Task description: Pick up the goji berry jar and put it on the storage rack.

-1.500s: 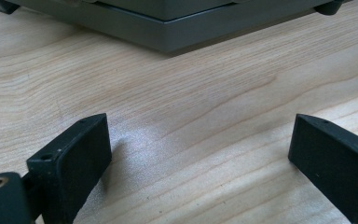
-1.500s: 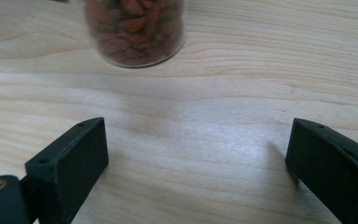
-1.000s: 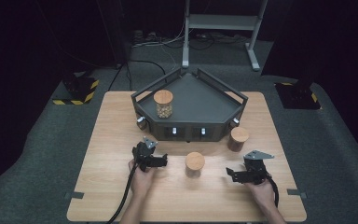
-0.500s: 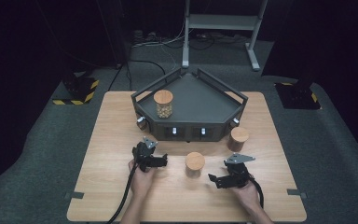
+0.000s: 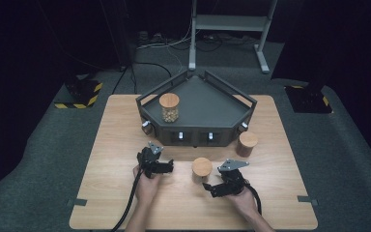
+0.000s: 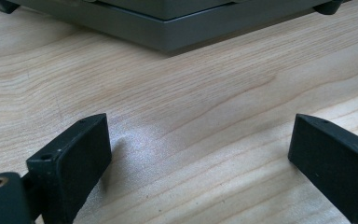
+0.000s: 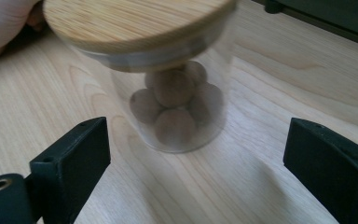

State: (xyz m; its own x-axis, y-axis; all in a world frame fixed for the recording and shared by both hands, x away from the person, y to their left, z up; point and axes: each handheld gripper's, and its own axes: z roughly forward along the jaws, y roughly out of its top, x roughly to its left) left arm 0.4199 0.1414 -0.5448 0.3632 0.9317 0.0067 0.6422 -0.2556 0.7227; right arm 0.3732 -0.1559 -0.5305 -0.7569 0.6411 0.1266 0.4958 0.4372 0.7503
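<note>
A small glass jar with a wooden lid stands mid-table. In the right gripper view this jar holds several brown balls and stands just ahead of the jaws, apart from them. My right gripper sits to its right, open, aimed at it. My left gripper rests left of the jar, open over bare wood, facing the dark tray's front wall. A taller jar stands on the dark angular tray. Another lidded jar stands by the tray's right front corner.
The wooden table has bare room on its left and right sides. The tray's front carries small knobs and lights. A cable trails from the left gripper off the near edge. Dark floor surrounds the table.
My right gripper has moved left and turned toward the middle jar, ending close beside it. The left gripper and all jars have stayed put.
</note>
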